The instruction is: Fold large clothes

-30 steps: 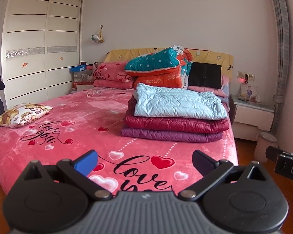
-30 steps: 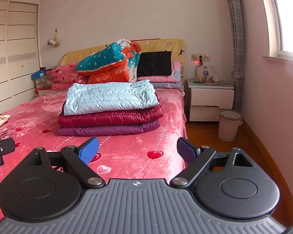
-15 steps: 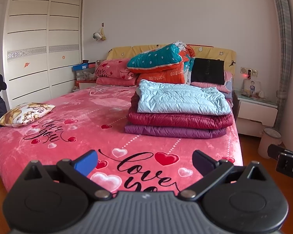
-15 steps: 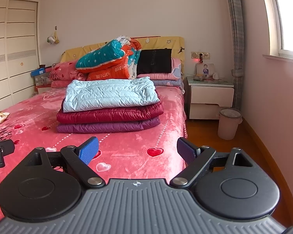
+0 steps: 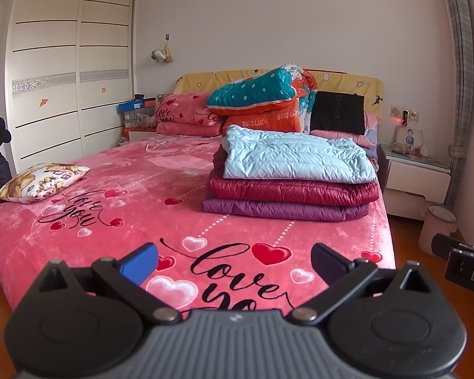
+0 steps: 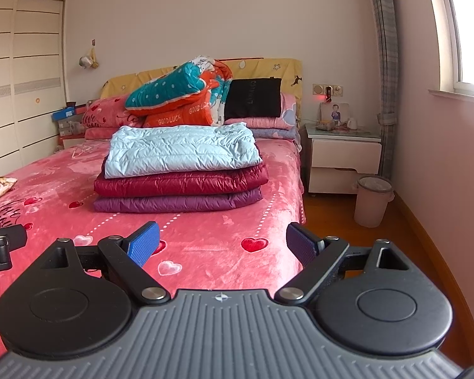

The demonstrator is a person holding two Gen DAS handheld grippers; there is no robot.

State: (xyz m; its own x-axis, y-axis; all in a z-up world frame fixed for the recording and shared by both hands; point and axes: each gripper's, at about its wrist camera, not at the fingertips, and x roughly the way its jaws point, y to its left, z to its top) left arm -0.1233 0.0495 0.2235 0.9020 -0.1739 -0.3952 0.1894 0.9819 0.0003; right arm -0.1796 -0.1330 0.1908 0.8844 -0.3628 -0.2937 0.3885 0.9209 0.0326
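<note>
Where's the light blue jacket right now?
In both views, the light blue jacket tops the folded stack, on the maroon jacket, toward the bed's nightstand side.

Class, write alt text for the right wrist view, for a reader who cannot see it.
Three folded puffer jackets, light blue on dark red on purple, sit stacked on a pink heart-print bed. The open right gripper points at them, holding nothing. A nightstand and bin stand right of the bed.
</note>
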